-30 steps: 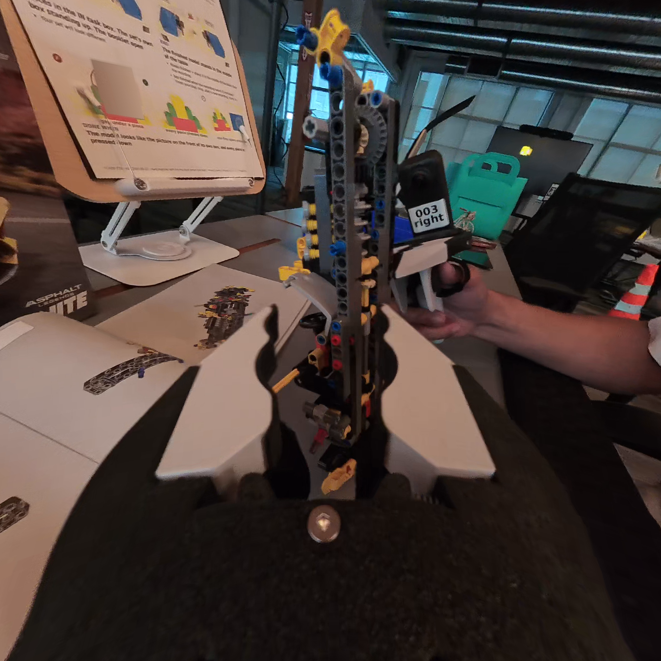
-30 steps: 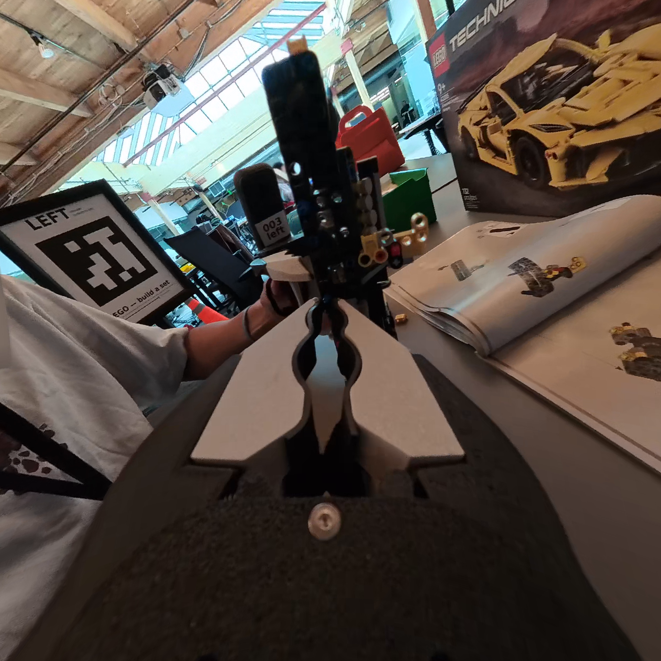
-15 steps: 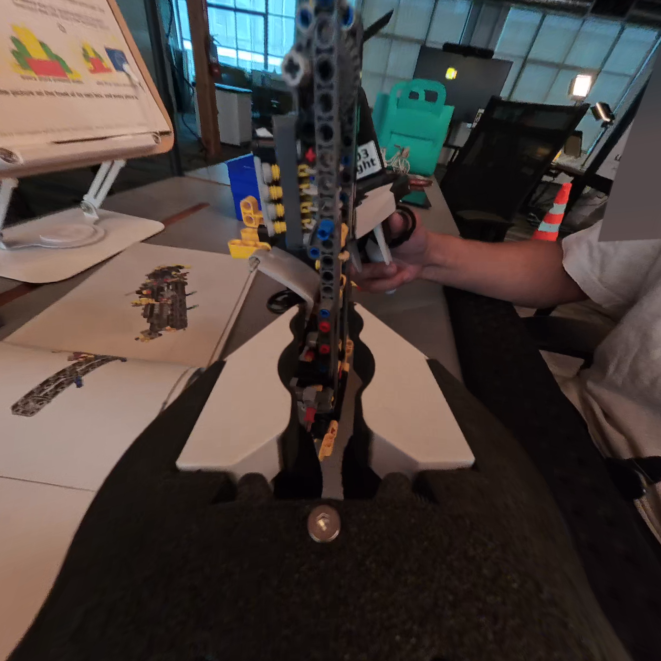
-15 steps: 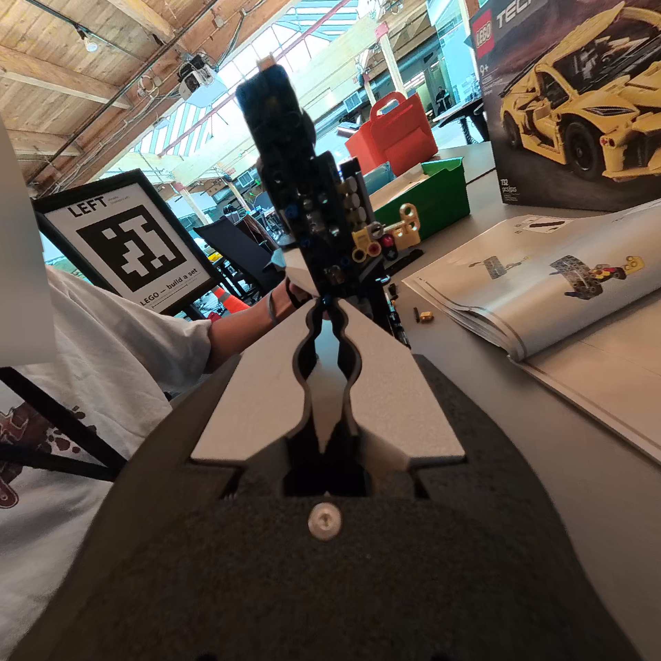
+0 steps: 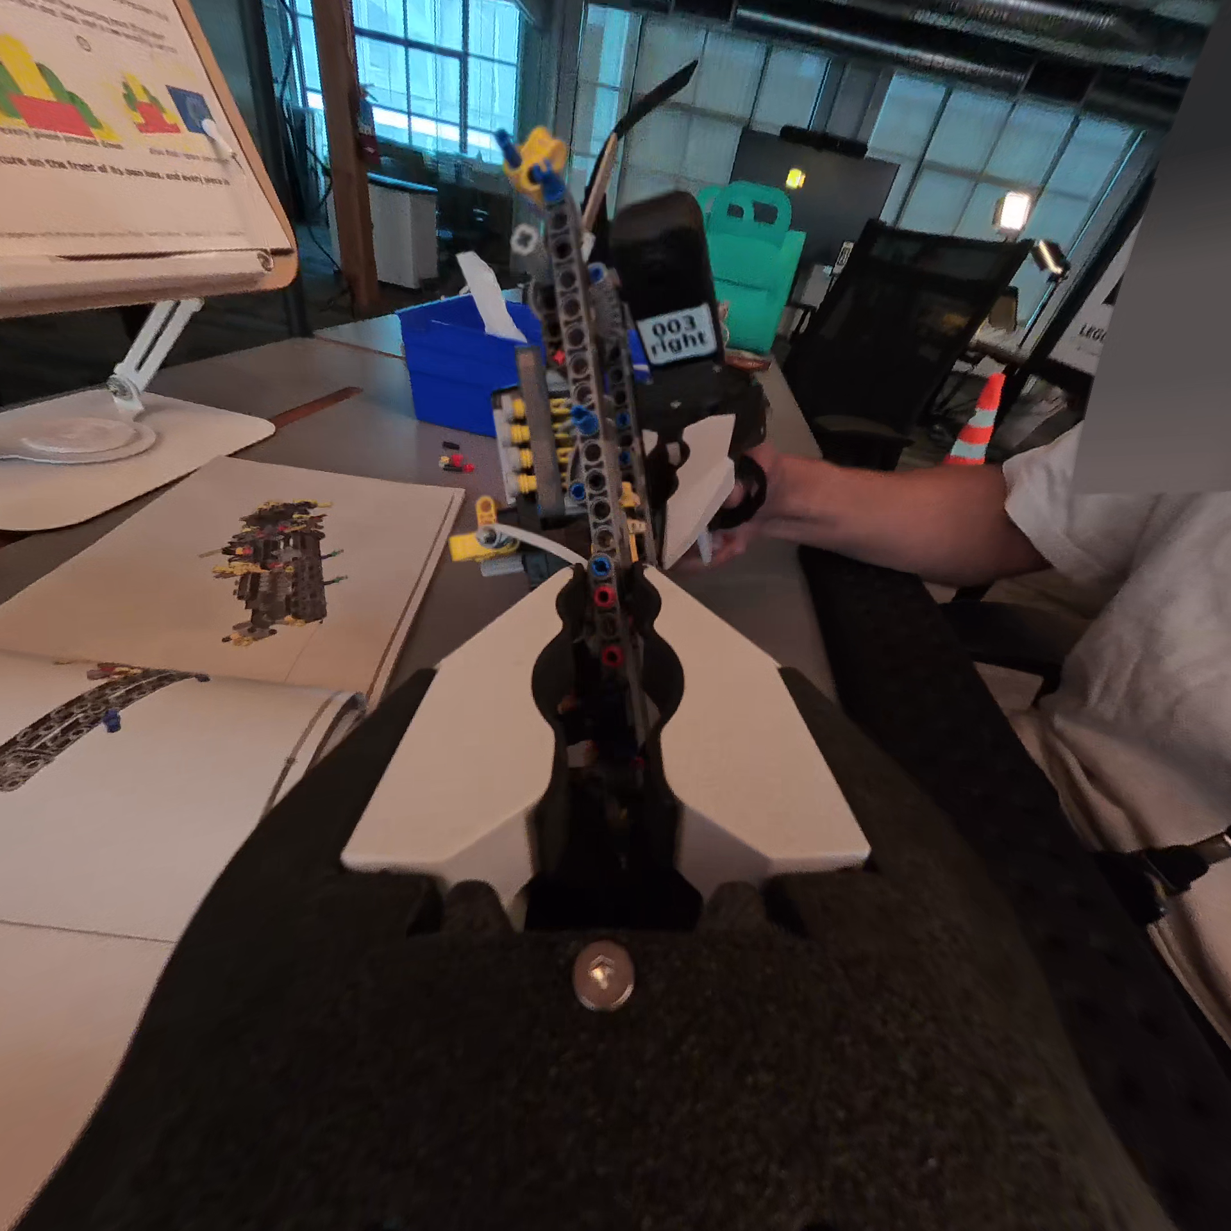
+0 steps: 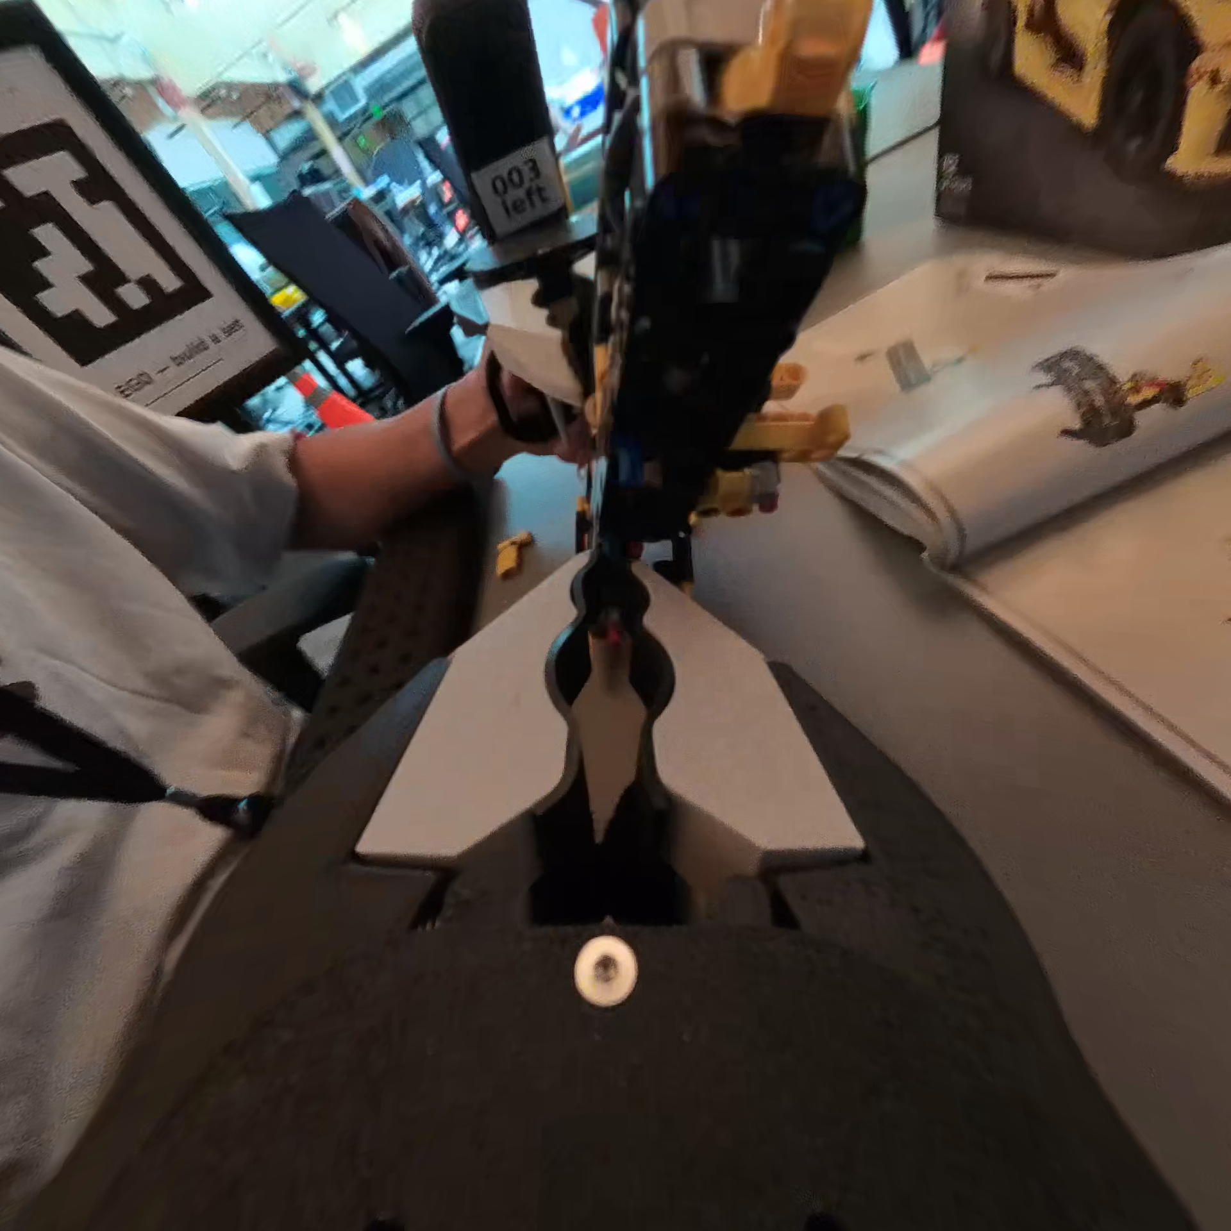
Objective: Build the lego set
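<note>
Pinching the tall lego assembly (image 5: 586,413) from opposite sides above the table (image 5: 373,426), the left gripper (image 5: 609,586) and right gripper (image 6: 609,566) could, I think, snap off loose pieces by twisting.

Lego build (image 5: 586,426) btwn both tongs

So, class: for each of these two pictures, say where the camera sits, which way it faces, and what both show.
Left wrist view: on the left gripper, looking along its fingers at the lego assembly; beyond, the right gripper and a forearm.
Right wrist view: on the right gripper, facing back at the lego assembly; the left gripper and wrist show.
Shared: the assembly, clamped from opposite sides, and the open instruction booklet.
</note>
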The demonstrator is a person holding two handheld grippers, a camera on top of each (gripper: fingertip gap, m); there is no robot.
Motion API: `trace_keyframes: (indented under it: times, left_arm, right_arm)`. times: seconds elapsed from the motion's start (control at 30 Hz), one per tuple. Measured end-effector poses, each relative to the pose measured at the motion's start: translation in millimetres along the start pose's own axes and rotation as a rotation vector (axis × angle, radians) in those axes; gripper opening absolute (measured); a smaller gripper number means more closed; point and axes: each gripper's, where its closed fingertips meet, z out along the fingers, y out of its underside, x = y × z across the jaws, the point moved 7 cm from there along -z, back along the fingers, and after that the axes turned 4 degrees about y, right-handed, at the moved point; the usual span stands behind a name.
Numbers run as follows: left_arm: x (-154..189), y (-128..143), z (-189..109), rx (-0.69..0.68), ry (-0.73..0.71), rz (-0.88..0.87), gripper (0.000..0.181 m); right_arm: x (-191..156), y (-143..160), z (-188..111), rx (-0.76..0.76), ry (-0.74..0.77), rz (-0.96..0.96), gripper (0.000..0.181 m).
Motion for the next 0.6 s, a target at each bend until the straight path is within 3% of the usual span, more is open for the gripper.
trace_keyframes:
  times: [0.23, 0.6]
  left_arm:
    - [6, -4, -4, 0.126, 0.025, -0.009, 0.014]
    - [6, 1, 2, 0.08, 0.019, 0.009, 0.015]
  right_arm:
    - [-5, -27, -7, 0.319, -0.06, 0.003, 0.003]
    - [-4, -22, -11, 0.275, -0.066, 0.029, 0.004]
